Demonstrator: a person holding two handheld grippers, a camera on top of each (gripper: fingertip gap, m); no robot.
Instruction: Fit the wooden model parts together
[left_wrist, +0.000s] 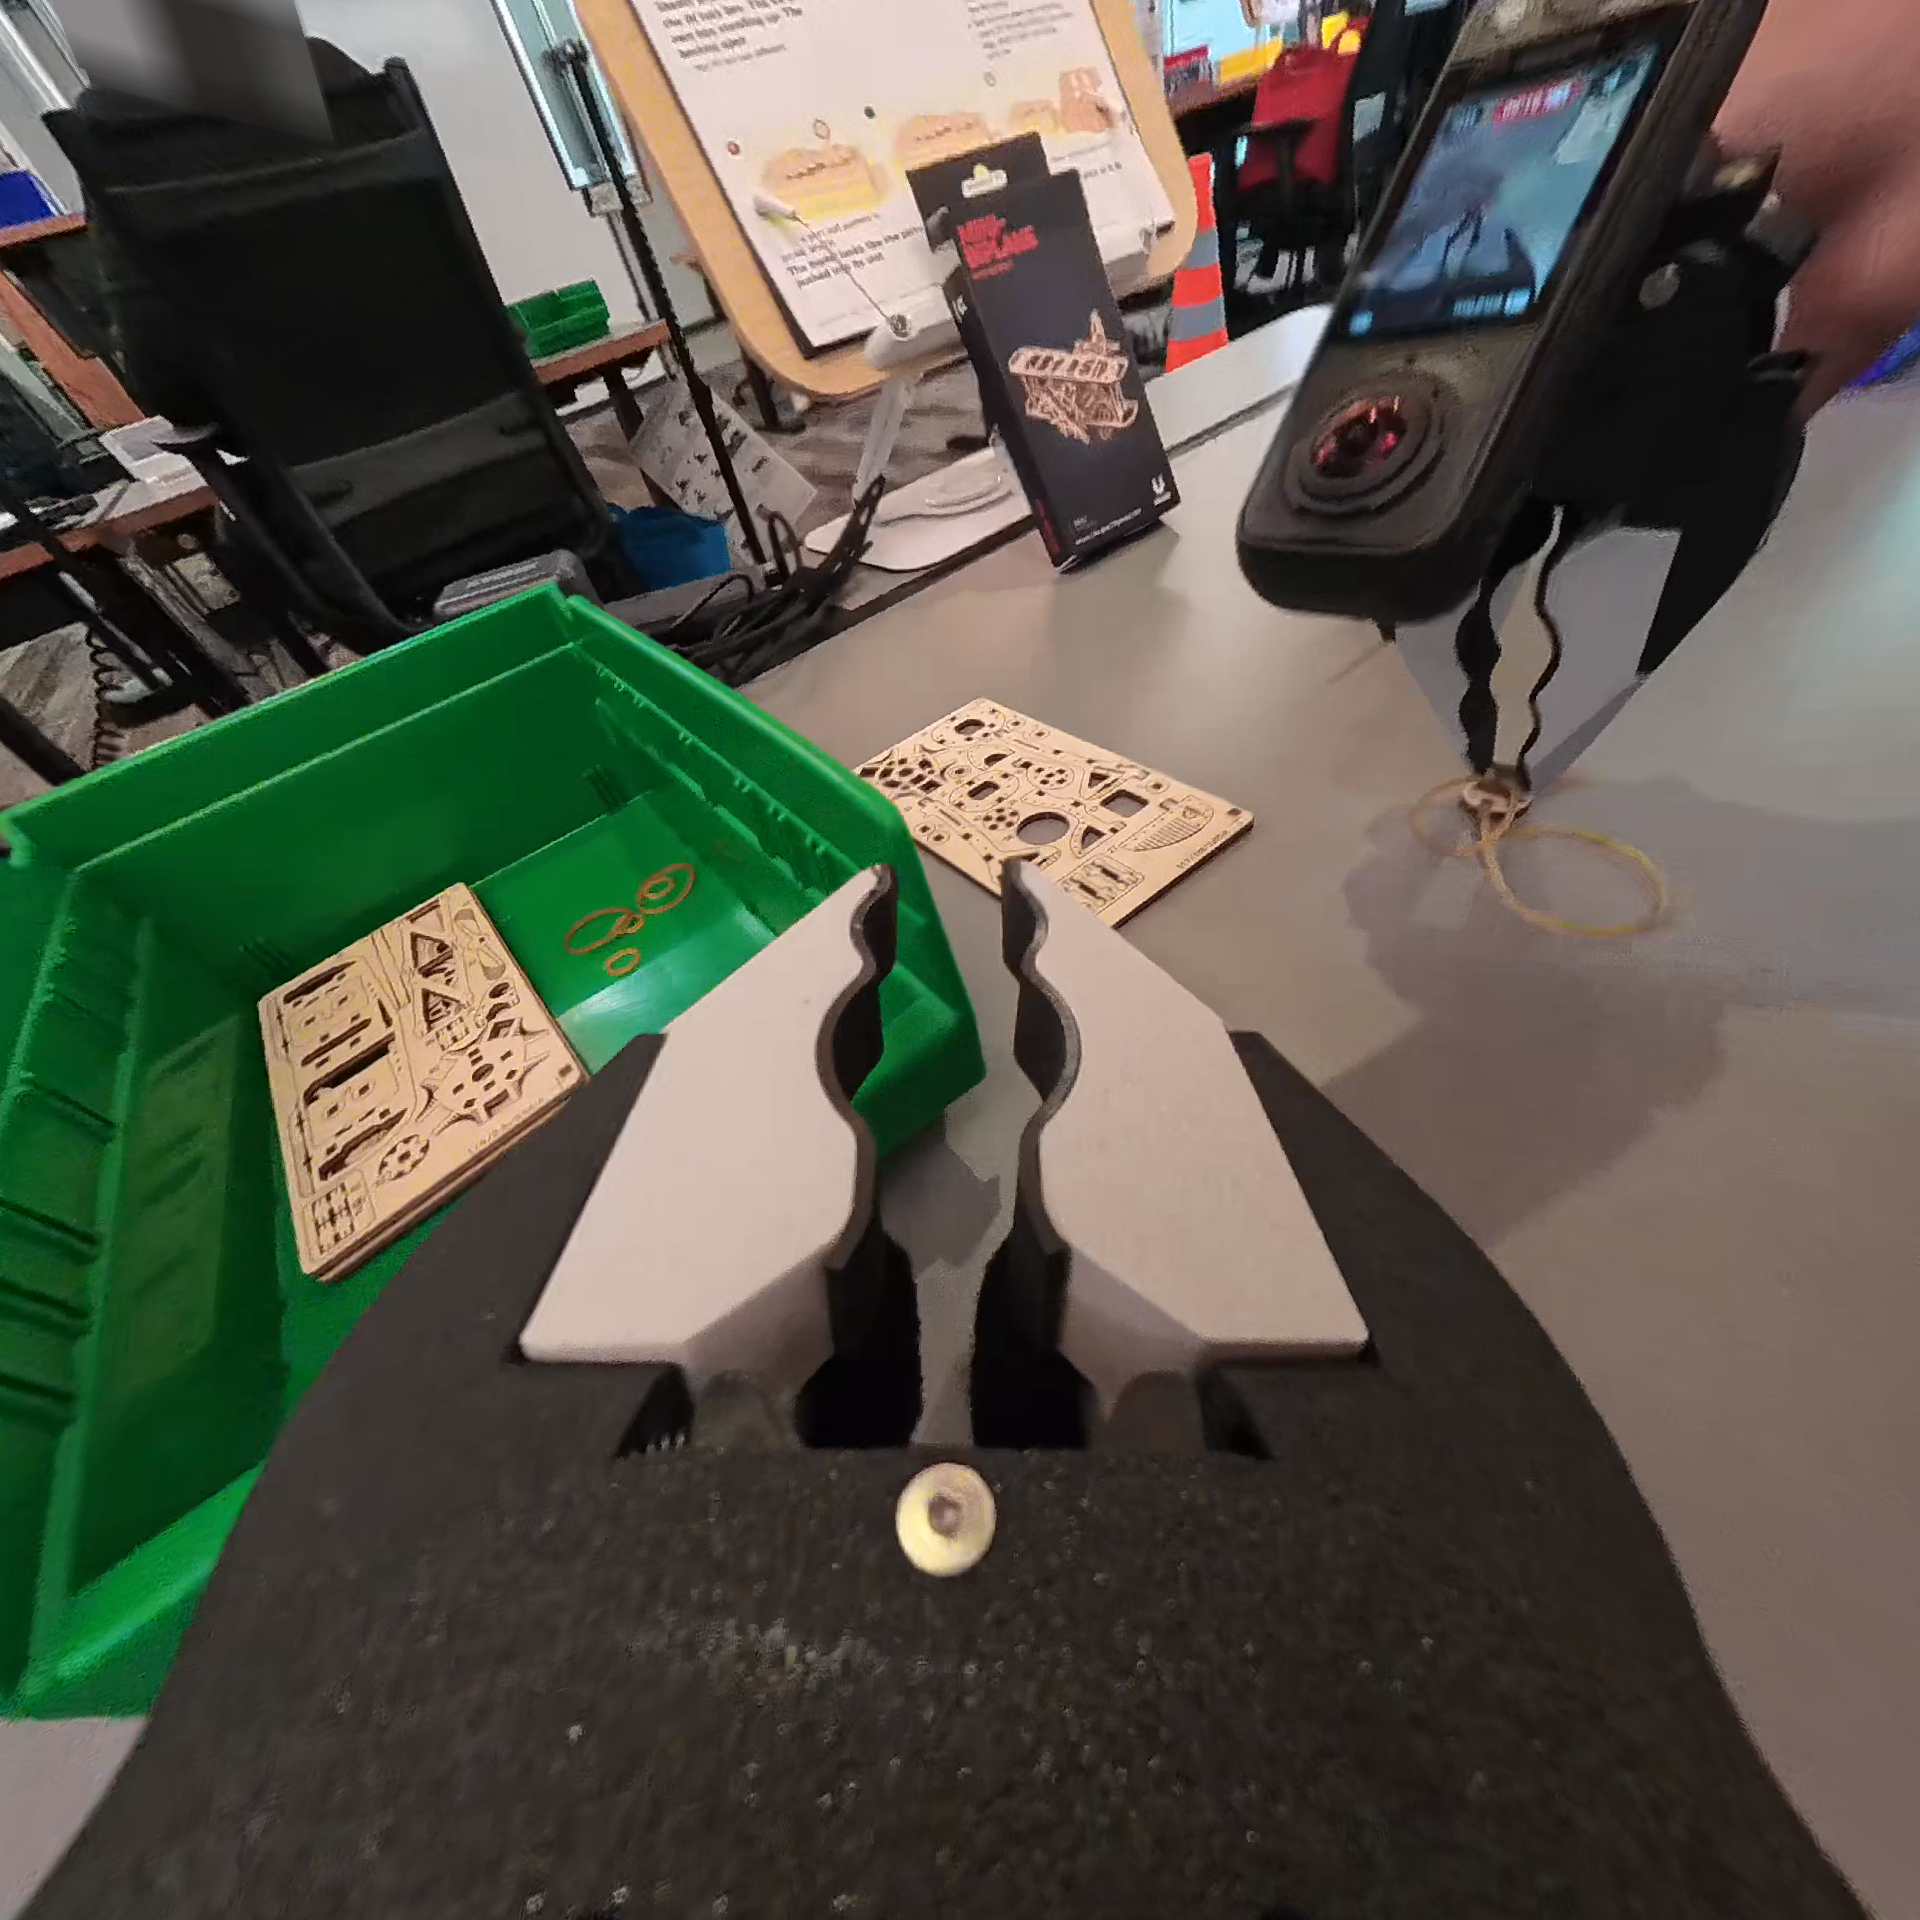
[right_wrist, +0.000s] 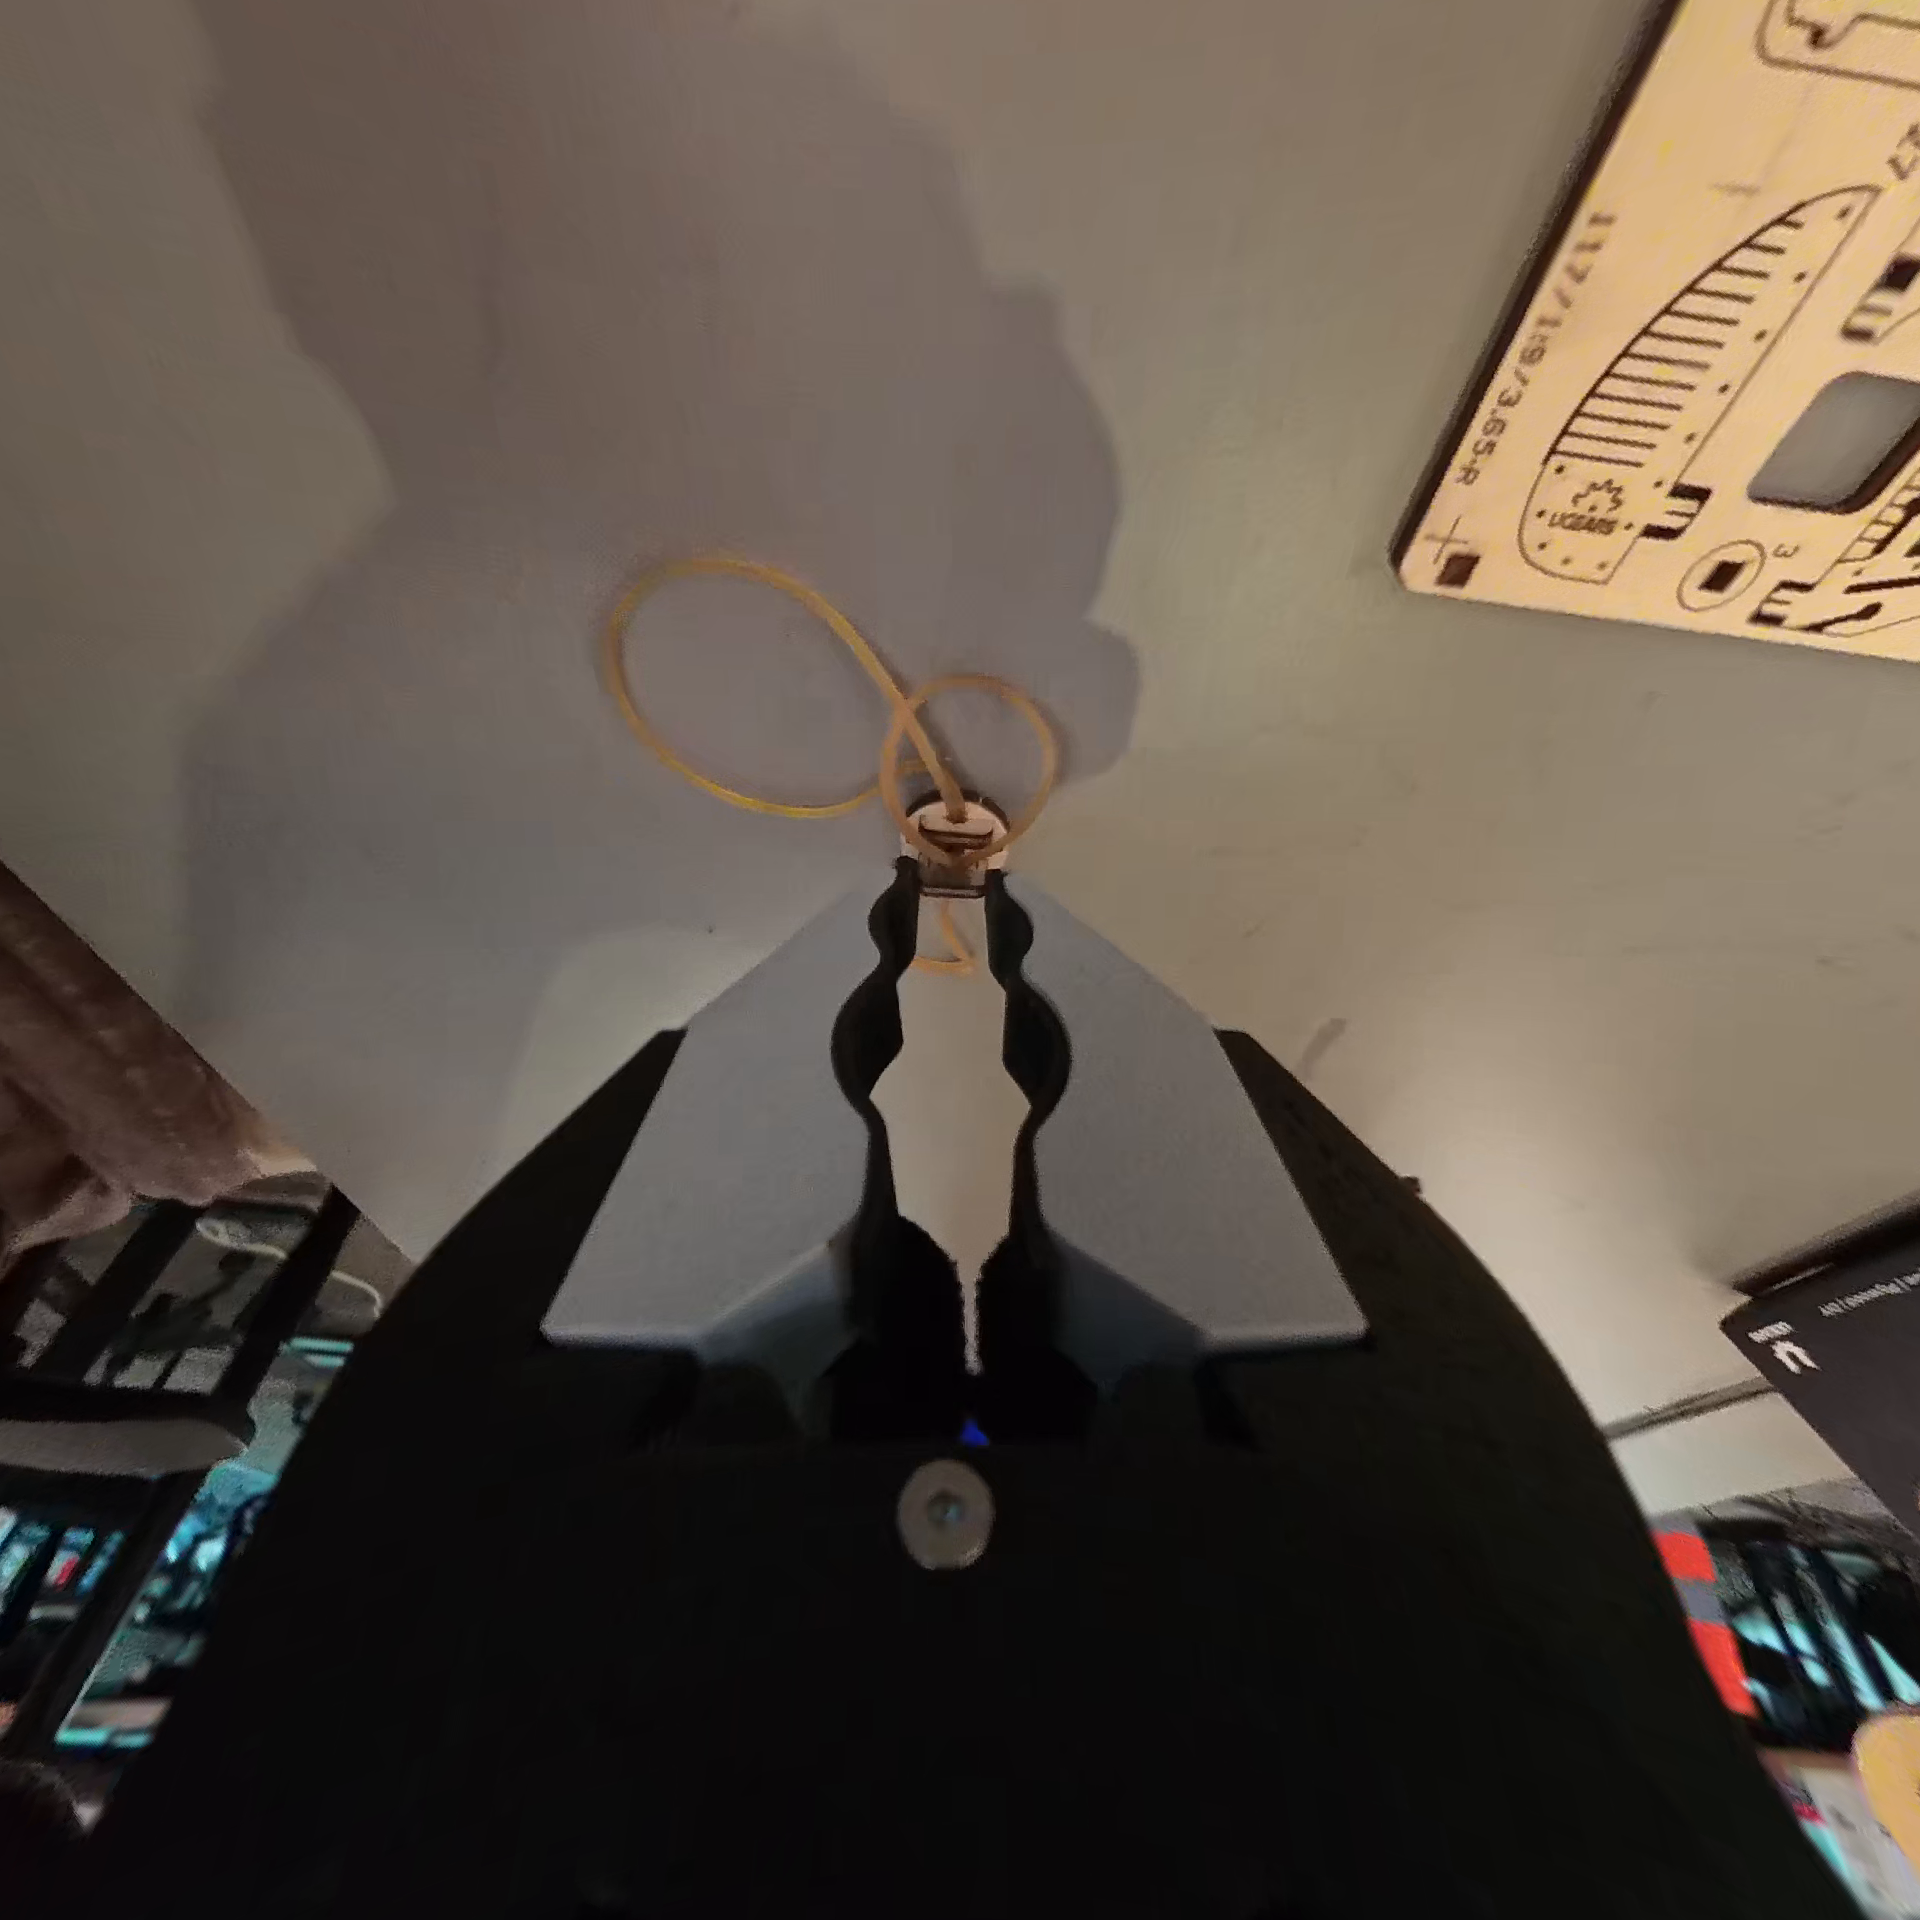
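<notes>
My right gripper (right_wrist: 952, 871) points down at the grey table and is shut on a small round wooden part (right_wrist: 954, 831) with a yellow rubber band (right_wrist: 727, 686) looped through it. It also shows in the left wrist view (left_wrist: 1496, 777), with the band (left_wrist: 1574, 878) lying on the table. My left gripper (left_wrist: 948, 902) is open and empty, hovering over the green bin's right edge. A wooden parts sheet (left_wrist: 1055, 805) lies flat on the table ahead of it. Another wooden sheet (left_wrist: 405, 1070) lies inside the green bin (left_wrist: 156, 1039).
Loose rubber bands (left_wrist: 629, 920) lie on the bin floor. A dark model box (left_wrist: 1049, 353) stands at the back of the table, with an instruction board (left_wrist: 883, 156) behind it. A hand (left_wrist: 1829, 156) holds the right gripper. The sheet's corner shows in the right wrist view (right_wrist: 1683, 364).
</notes>
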